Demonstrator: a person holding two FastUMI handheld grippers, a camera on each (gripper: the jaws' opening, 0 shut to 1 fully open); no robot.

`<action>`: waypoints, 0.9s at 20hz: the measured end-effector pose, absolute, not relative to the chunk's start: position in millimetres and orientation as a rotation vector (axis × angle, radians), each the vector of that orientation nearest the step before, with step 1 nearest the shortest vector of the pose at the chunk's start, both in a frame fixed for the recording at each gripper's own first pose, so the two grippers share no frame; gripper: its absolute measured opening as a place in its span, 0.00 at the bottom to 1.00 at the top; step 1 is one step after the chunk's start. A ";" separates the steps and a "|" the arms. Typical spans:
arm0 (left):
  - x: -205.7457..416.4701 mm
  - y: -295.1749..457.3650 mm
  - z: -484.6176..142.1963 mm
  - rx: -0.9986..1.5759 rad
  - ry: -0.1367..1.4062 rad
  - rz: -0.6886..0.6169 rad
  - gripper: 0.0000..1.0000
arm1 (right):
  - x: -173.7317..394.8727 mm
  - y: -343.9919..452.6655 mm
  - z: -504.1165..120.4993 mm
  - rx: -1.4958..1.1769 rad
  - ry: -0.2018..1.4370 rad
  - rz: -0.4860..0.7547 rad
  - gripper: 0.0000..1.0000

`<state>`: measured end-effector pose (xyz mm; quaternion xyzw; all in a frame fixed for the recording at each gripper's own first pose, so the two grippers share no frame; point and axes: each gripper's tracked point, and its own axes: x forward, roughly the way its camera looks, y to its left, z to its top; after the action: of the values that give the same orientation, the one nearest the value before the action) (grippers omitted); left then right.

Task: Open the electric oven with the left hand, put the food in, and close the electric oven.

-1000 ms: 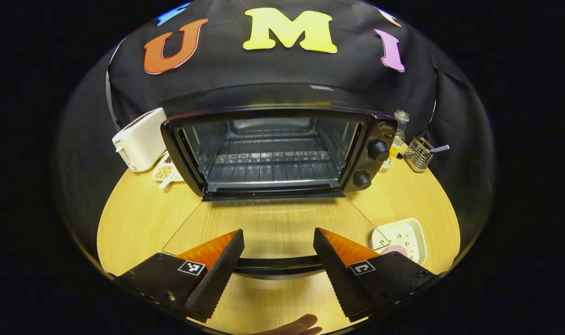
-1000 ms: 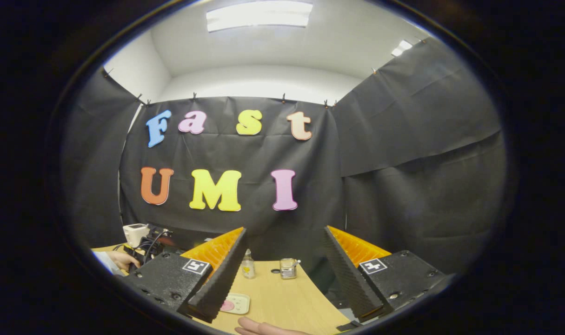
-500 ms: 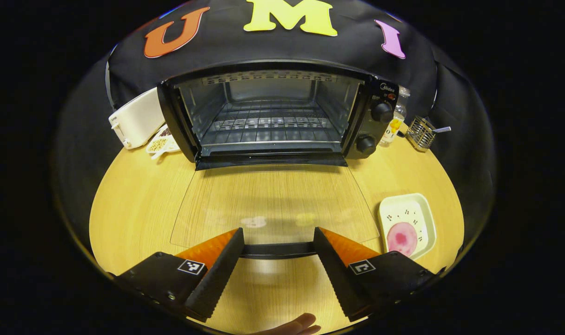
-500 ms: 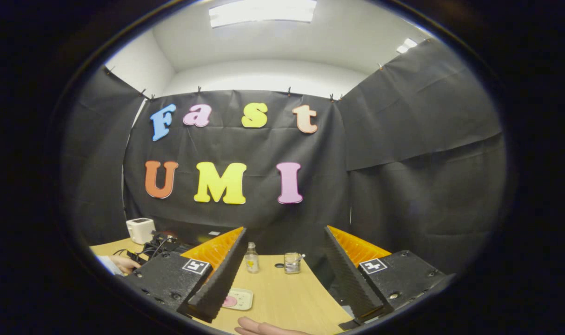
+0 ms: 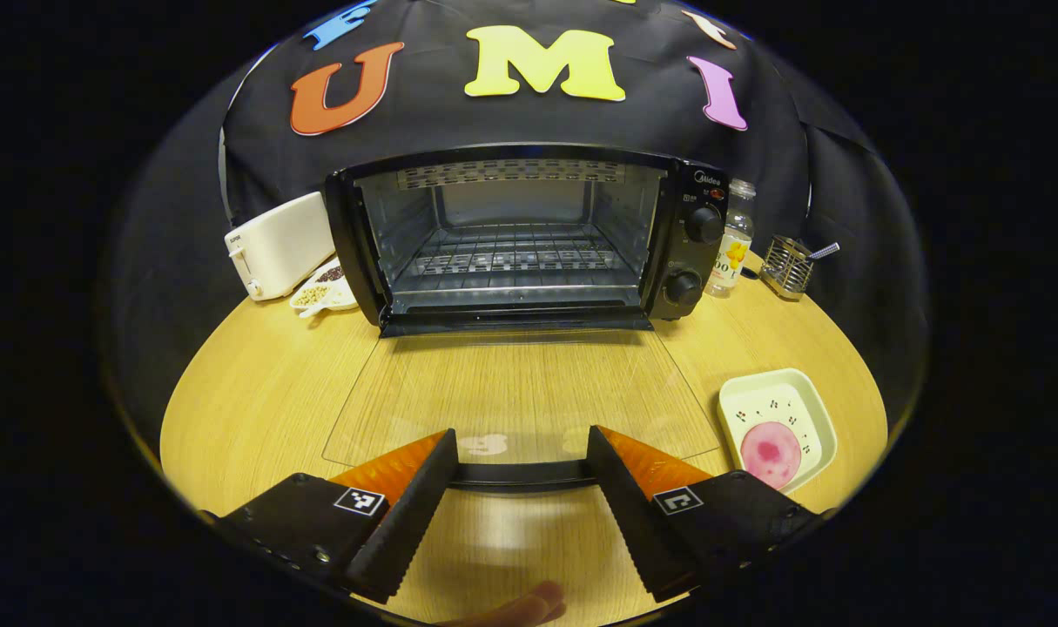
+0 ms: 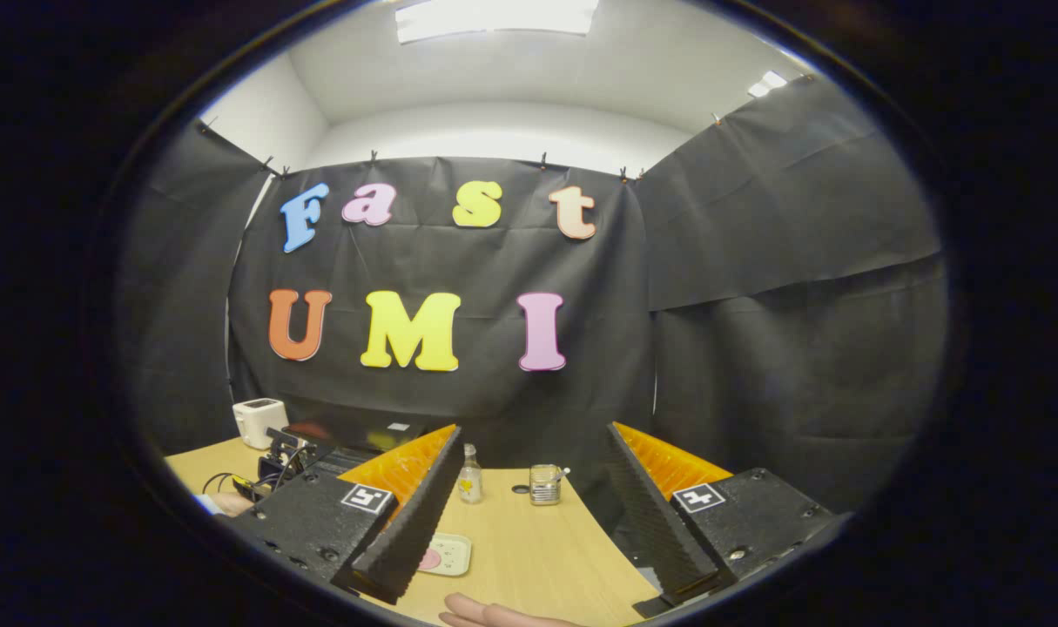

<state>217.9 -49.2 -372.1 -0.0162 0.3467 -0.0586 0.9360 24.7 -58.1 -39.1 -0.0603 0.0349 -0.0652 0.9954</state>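
Note:
The black electric oven (image 5: 529, 235) stands open at the back of the round wooden table (image 5: 259, 383), wire rack bare inside. Its glass door (image 5: 520, 392) lies flat toward me, the dark handle bar (image 5: 520, 475) at its near edge. My left gripper (image 5: 520, 433) is open, its fingers wide apart to either side of the handle bar's middle. The food, a round pink slice (image 5: 771, 453), lies on a white square plate (image 5: 755, 401) to the right of the door. My right gripper (image 6: 533, 428) is open and holds nothing, high above the table's right side, with the plate (image 6: 446, 555) below.
A white toaster (image 5: 276, 244) and a small dish of beans (image 5: 320, 294) sit left of the oven. A bottle (image 5: 727, 252) and a wire holder (image 5: 785, 274) stand to its right. A fingertip (image 5: 529, 605) shows at the bottom edge.
The left gripper has drawn back from the oven with the handle bar between its fingers, and the door now lies flat. The right gripper has tipped slightly, staying open.

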 end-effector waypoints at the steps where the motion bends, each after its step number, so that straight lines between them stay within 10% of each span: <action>1: 218.9 -49.2 -370.2 -0.034 0.691 -0.117 0.96 | 27.6 -57.3 -42.7 -0.121 0.080 -0.128 1.00; 18: 152.7 -9.0 -211.3 -0.055 0.337 -0.037 0.95 | 106.6 -58.3 -194.9 -0.121 0.463 -0.095 1.00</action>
<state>152.7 -9.0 -211.3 -0.0272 0.1679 -0.0183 0.9853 106.6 -58.3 -194.9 -0.0599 0.2291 -0.0470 0.9704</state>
